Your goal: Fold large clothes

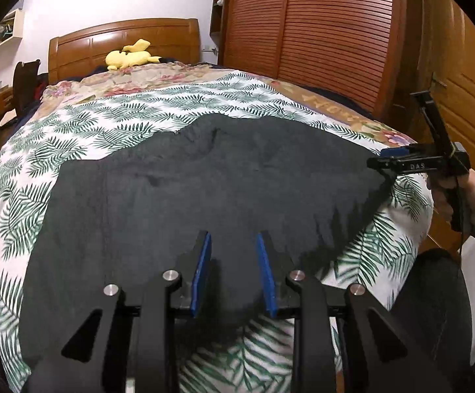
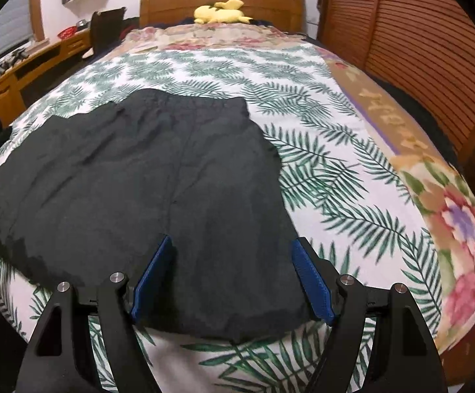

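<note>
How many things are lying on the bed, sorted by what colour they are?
Dark grey: 1, the shorts
Yellow: 1, the plush toy
White with green leaves: 1, the sheet
Floral: 1, the blanket
Total: 4

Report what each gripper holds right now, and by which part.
Nothing is held. The left gripper and right gripper both stand open above the dark garment, which lies flat on the bed.
</note>
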`<state>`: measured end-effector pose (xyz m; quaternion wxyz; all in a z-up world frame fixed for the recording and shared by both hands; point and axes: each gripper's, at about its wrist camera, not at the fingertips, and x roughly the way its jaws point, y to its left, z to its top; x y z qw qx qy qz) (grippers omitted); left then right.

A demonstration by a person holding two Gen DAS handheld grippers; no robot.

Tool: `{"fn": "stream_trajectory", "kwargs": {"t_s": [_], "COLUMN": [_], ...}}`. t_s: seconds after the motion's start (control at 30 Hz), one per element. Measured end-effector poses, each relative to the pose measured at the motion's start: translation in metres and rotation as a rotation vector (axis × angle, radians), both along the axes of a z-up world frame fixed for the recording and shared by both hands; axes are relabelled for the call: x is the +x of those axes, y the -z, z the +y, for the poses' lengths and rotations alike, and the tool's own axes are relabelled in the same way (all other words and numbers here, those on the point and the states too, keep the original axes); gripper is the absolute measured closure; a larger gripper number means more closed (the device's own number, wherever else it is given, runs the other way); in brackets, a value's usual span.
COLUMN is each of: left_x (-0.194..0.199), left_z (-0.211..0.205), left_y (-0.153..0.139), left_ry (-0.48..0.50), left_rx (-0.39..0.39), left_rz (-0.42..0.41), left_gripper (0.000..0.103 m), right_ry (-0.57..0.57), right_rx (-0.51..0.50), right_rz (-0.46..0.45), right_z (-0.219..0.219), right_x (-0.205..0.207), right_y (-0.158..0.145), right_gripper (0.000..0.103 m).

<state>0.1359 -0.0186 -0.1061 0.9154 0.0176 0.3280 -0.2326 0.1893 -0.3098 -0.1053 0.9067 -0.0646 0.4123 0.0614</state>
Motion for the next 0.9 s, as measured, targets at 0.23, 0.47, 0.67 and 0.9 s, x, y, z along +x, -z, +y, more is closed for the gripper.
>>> {"fn": "stream_trajectory", "kwargs": {"t_s": [0.23,0.47,0.67,0.9], "left_x": [-0.015,-0.01,-0.006,-0.005], "left_z": [0.003,0.003,0.002,0.001], "left_y": [0.005,0.009,0.015,0.018], "left_ry": [-0.007,-0.008,-0.008,-0.011], "left_rx": [0.0,-0.007,-0.013,-0.01], "left_rz": [0.005,0.018,0.031,0.038], "left_gripper": [0.076,0.076,0.076,0.076], "right_ry": [0.049,0.096,0.098,0.085], "right_rx": [0.03,0.134,0.151,0.178], "right_rz": [0.011,0.081,0.095,0.102], "right_z": [-0.009,-0.023,-0.023,-0.022], "right_x": [-0.01,-0.002,0.0,-0.001], "right_y": [0.006,0.023,0.025,0.024], "right_gripper": [0.023,0.018,0.018,0.03]}}
